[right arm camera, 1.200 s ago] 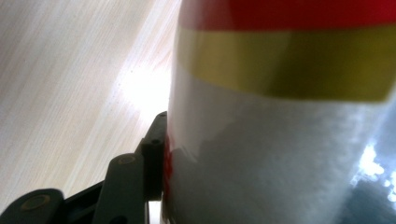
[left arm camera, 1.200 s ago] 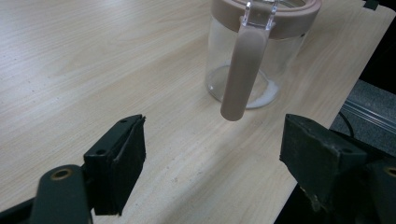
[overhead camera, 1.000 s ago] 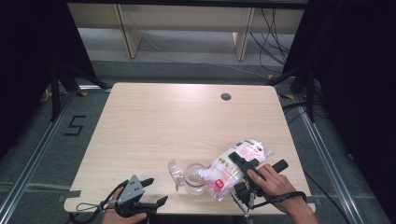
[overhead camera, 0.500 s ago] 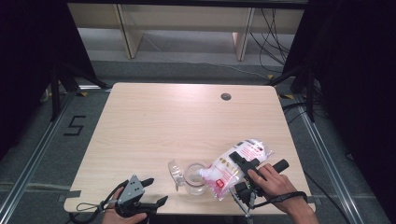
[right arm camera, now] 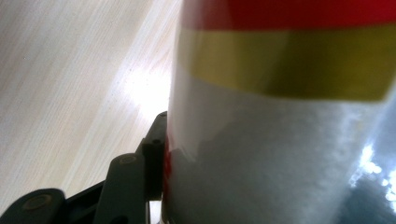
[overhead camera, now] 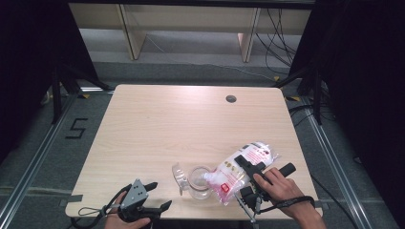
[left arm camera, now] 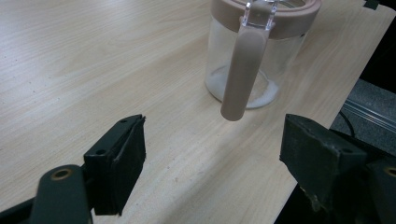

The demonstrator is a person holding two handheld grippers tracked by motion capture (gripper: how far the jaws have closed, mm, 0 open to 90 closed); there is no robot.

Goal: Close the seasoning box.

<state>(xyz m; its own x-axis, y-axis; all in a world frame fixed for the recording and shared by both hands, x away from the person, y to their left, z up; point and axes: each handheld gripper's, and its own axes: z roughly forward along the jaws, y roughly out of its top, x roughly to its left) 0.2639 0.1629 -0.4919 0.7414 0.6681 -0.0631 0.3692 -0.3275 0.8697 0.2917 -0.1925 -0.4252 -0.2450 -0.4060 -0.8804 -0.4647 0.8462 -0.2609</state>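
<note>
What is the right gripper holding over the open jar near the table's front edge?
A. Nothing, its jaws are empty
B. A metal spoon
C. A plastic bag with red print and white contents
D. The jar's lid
C. In the high view the right gripper is clamped on a tilted plastic bag whose lower end sits at the mouth of the jar; the right gripper view shows the bag pressed against a jaw.

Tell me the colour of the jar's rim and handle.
Dusty pinkish-brown, on the clear jar; the left gripper view shows it best.
</note>
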